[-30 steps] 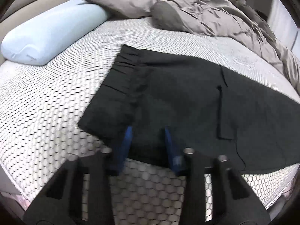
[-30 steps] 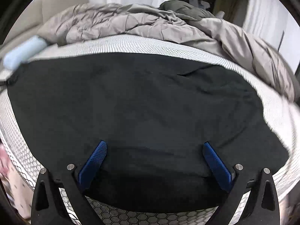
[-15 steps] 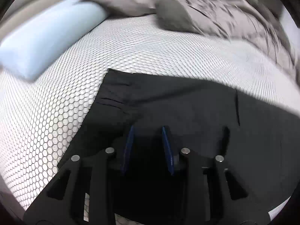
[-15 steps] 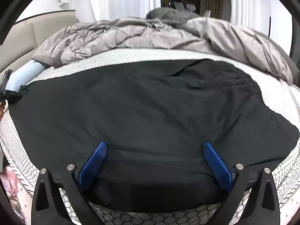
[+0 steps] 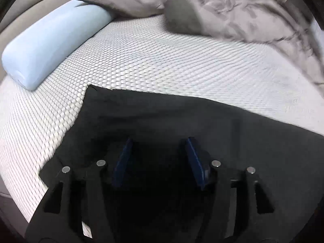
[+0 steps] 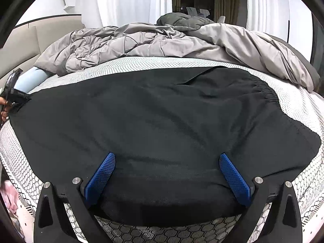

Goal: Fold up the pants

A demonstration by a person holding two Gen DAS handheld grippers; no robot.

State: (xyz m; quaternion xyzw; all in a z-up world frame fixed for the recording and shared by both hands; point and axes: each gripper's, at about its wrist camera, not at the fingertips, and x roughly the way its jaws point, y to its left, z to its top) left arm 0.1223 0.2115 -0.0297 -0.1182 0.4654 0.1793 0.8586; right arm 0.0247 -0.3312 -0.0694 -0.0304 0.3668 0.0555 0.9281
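Right wrist view shows the pants (image 6: pixel 162 125) spread dark and flat across the bed (image 6: pixel 307 109), their long axis running left to right across the frame, with the gathered waistband (image 6: pixel 265 93) at the far right. The right tool (image 6: pixel 168 174) sits over the near long edge, about midway along the garment; its blue pads stand wide apart and above the cloth, pinching nothing. At the far left edge of this view the left tool (image 6: pixel 14 95) shows small and dark at the opposite end of the pants, so each tool is nearer one stretch of the cloth: left at the end, right at the middle of the near edge.

Left wrist view looks down over that end: a squared corner of the pants (image 5: pixel 91 88) lies ahead and to the left, and black cloth fills the lower frame beneath the left tool (image 5: pixel 158 160). Its jaws are opening, and I see no fold pinched between the pads. A pale blue bolster (image 5: pixel 50 42) and a grey duvet (image 5: pixel 243 14) lie beyond, well apart from the cloth.

A next fold would likely run along the long axis, bringing one end toward the waistband.
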